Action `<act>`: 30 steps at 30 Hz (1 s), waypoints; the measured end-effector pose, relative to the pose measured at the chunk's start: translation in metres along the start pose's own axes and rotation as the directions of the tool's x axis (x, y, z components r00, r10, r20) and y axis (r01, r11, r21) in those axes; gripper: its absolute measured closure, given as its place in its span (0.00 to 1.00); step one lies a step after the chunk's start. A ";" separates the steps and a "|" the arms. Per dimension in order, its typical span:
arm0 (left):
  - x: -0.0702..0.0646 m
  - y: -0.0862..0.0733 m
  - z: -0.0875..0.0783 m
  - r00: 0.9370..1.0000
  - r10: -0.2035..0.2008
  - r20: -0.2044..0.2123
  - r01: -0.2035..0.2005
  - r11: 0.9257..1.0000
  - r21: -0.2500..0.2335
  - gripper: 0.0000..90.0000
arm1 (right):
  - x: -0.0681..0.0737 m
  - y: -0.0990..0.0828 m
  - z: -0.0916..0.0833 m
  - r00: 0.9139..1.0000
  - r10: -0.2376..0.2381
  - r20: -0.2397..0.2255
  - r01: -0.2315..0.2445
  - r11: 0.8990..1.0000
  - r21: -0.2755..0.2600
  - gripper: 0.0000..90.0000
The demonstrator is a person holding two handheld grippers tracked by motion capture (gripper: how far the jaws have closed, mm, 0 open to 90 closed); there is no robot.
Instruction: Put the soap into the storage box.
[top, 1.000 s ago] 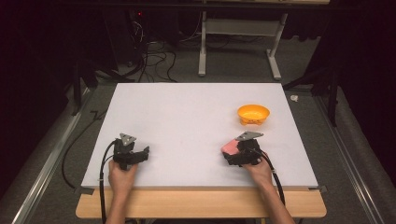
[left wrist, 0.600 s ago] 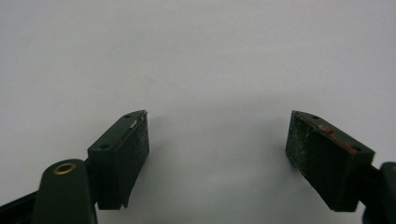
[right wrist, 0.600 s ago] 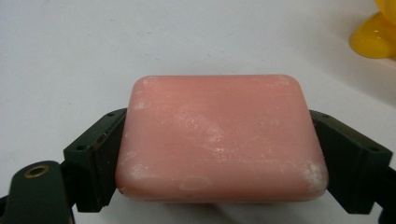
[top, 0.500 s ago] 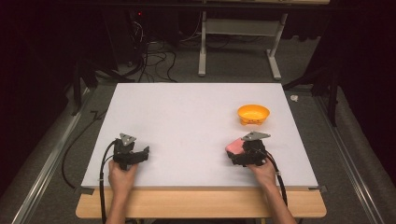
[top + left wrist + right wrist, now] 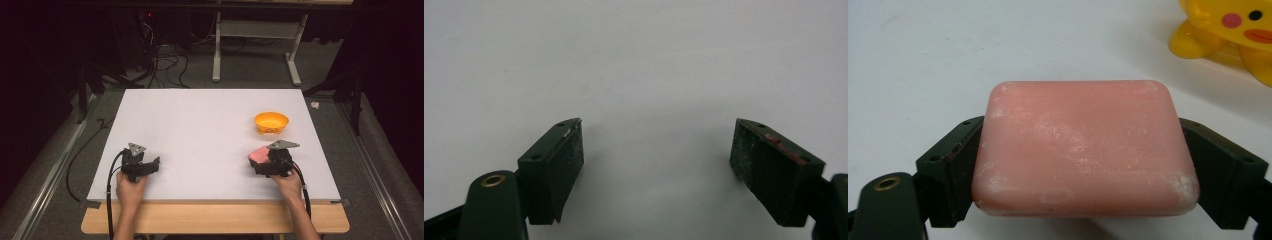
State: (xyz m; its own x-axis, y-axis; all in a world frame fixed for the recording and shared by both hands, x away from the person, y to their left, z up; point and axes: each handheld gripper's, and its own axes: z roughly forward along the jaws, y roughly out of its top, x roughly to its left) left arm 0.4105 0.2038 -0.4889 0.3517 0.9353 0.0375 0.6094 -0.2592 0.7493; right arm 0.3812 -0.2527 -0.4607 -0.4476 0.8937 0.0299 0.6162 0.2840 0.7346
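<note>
A pink bar of soap (image 5: 257, 154) is clamped between the two black jaws of my right gripper (image 5: 258, 160), near the table's front right. In the right gripper view the soap (image 5: 1083, 150) spans the whole gap, both pads pressed against its short sides, with my right gripper (image 5: 1080, 145) just above the white surface. An orange bowl (image 5: 271, 121) stands a little beyond it; close up, the bowl (image 5: 1233, 30) has small feet and a painted face. At the front left, my left gripper (image 5: 154, 164) is held low over the table, and its jaws (image 5: 656, 150) stand wide apart with nothing between them.
The white tabletop (image 5: 200, 125) rests on a wooden bench whose edge (image 5: 215, 217) runs along the front. Dark floor, cables (image 5: 165, 60) and a metal stand (image 5: 255, 45) lie beyond the far edge.
My right gripper has shifted slightly to the right with the soap in it. The left gripper has stayed put.
</note>
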 end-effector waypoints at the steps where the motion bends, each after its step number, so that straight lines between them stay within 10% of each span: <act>1: 0.000 0.000 0.000 1.000 -0.004 0.000 0.004 1.000 -0.003 0.24 | 0.000 0.000 0.000 1.000 0.000 0.000 0.000 1.000 0.000 0.15; 30: 0.000 0.000 0.000 1.000 0.004 -0.001 -0.004 1.000 0.002 0.24 | -0.034 -0.001 -0.023 0.992 0.115 0.045 -0.113 0.992 -0.052 0.15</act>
State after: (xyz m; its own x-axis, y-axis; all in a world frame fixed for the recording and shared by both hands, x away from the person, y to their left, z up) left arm 0.4104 0.2039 -0.4887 0.3534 0.9346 0.0411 0.6096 -0.2635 0.7476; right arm 0.3805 -0.2913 -0.4467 -0.3440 0.9352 0.0838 0.6283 0.1630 0.7607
